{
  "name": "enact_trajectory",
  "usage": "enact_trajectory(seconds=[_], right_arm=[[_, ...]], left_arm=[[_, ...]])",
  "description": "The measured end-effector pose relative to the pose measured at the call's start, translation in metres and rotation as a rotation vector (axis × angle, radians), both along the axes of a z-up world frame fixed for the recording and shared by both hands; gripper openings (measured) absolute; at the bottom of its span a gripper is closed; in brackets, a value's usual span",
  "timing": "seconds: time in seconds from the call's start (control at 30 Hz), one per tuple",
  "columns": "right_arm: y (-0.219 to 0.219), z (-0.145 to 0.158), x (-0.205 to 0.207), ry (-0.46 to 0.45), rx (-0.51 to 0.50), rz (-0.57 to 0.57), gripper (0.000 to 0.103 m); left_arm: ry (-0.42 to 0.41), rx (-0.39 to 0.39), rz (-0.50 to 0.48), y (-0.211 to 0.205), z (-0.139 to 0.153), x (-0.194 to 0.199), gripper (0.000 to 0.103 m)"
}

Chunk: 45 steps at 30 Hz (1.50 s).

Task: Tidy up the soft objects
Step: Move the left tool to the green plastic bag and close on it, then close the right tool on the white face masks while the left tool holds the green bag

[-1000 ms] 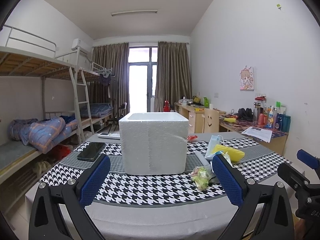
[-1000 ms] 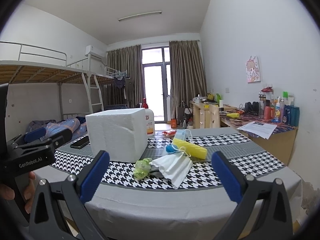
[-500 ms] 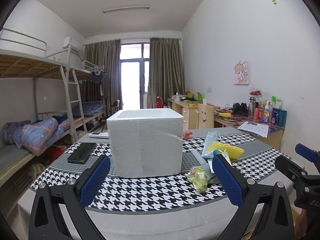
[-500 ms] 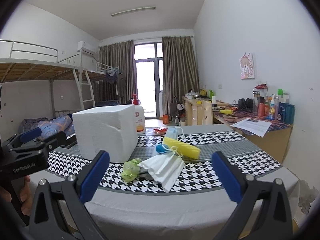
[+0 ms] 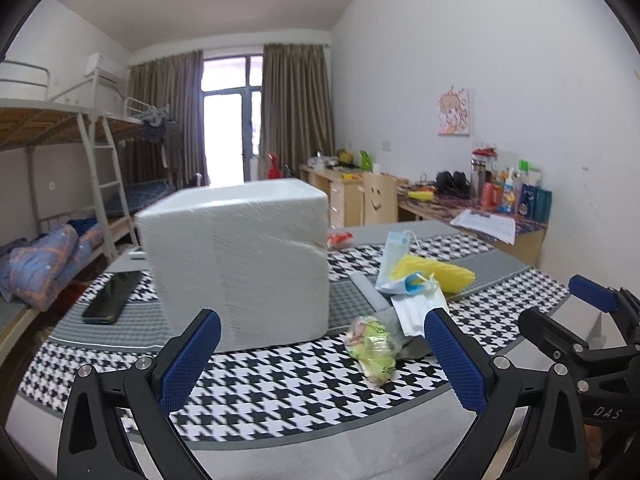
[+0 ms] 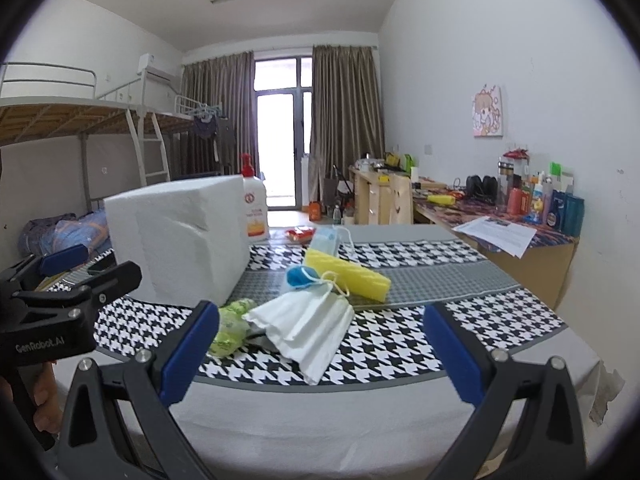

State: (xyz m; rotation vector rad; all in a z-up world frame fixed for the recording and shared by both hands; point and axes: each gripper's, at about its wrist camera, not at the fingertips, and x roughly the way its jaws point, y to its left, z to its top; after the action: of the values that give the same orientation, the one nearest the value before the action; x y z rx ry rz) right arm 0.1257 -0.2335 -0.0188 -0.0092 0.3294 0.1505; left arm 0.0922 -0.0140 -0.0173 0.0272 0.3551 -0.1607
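Left wrist view: your left gripper (image 5: 322,354) hovers off the near edge of the table (image 5: 280,452), fingers spread wide, nothing between them. The foam box (image 5: 240,260) is the landmark; it stands upright on the houndstooth cloth (image 5: 280,384), top open, straight ahead of the left gripper. Just right of the box lies the pile of soft things: a green bag (image 5: 374,346) nearest the box's front corner, a white mask (image 5: 416,308) touching it on the right, a yellow sponge (image 5: 436,272) behind the mask, and a blue mask (image 5: 394,256) leaning up against the sponge. A phone (image 5: 112,296) lies flat to the left of the box, apart from it. A small red packet (image 5: 340,239) sits behind the box's right corner.

Right wrist view: your right gripper (image 6: 320,350) is also held off the table edge, fingers wide apart and empty, pointed at the pile right of the box (image 6: 176,240). The white mask (image 6: 308,326) lies closest, overlapping the green bag (image 6: 232,324) on its left. The sponge (image 6: 346,274) rests behind it, with something blue (image 6: 298,278) at its near end; I cannot tell what it is. A soap bottle (image 6: 254,212) stands directly behind the box. Your left gripper (image 6: 60,276) shows at the box's left, near it but not touching.
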Motion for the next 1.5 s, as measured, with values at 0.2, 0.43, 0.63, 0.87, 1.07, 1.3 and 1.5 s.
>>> enact_trajectory(seconds=[0.2, 0.43, 0.63, 0.87, 1.07, 1.3, 1.5], right_arm=[[0.0, -0.011, 0.018, 0.06, -0.002, -0.005, 0.103], [-0.004, -0.017, 0.031, 0.099, -0.003, -0.015, 0.103], [-0.004, -0.022, 0.045, 0.127, 0.0, -0.017, 0.103], [-0.005, -0.021, 0.055, 0.147, 0.0, -0.011, 0.103], [-0.005, -0.024, 0.066, 0.178, 0.013, 0.0, 0.103], [-0.001, -0.028, 0.073, 0.202, 0.005, 0.002, 0.103], [0.004, -0.033, 0.081, 0.24, -0.002, 0.001, 0.103]], left_arm=[[0.082, -0.003, -0.03, -0.007, -0.015, 0.026, 0.102], [0.161, 0.009, -0.079, -0.016, -0.028, 0.054, 0.102], [0.256, 0.011, -0.119, -0.017, -0.04, 0.076, 0.094], [0.358, 0.032, -0.113, -0.023, -0.053, 0.097, 0.078], [0.398, 0.04, -0.147, -0.032, -0.057, 0.104, 0.071], [0.434, 0.026, -0.144, -0.03, -0.061, 0.116, 0.052], [0.482, -0.002, -0.158, -0.029, -0.066, 0.122, 0.036]])
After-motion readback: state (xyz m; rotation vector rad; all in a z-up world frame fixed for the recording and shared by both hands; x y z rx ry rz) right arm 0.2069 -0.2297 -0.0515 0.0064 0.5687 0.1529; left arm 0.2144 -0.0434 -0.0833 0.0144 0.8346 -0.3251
